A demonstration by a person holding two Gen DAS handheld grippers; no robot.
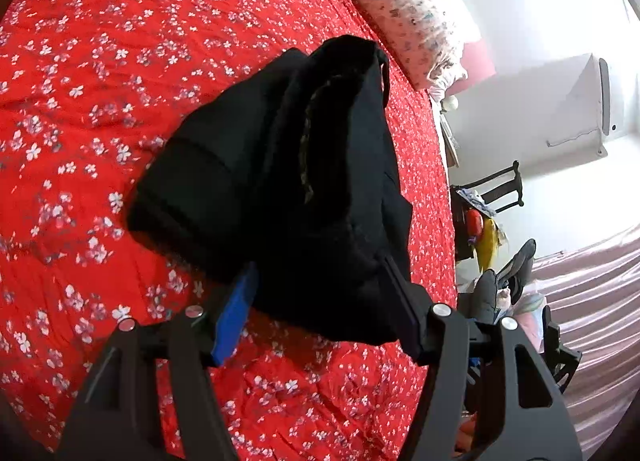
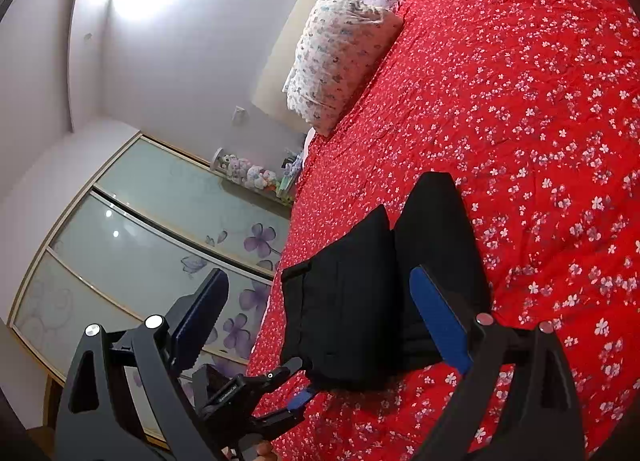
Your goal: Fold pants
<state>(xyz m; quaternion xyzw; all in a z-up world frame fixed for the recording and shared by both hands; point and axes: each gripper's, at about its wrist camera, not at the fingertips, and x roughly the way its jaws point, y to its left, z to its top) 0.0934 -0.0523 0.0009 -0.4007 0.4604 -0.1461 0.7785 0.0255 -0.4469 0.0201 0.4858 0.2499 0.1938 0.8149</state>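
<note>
The left gripper [image 1: 320,301] is shown with its 2 fingers spread apart around the near edge of the folded black pants [image 1: 280,165]. The blue pad [image 1: 236,317] is seen at the bundle's left flank and the dark finger [image 1: 400,301] at its right; whether either pad presses on the cloth cannot be told. In the right wrist view the same gripper [image 2: 296,389] is seen at the lower corner of the pants [image 2: 360,301], close to the mattress edge.

The right gripper [image 2: 316,301] is held with its jaws wide apart and nothing clamped. The pants are framed between its 2 fingers but lie ahead of them, apart from both pads.

The pants are laid as a compact, layered stack on the red floral bedspread [image 1: 100,101], near the edge of the bed closest to the grippers. Open bedspread [image 2: 540,121] is shown ahead of and to the right of the right gripper, and ahead and left of the left gripper. Beyond the stack, a patterned pillow [image 2: 340,57] is set at the head of the bed. To the left of the right gripper the bed drops away toward a wardrobe [image 2: 152,229] with flowered panels. To the right of the left gripper, past the bed edge, a dark chair [image 1: 504,185] is shown.
</note>
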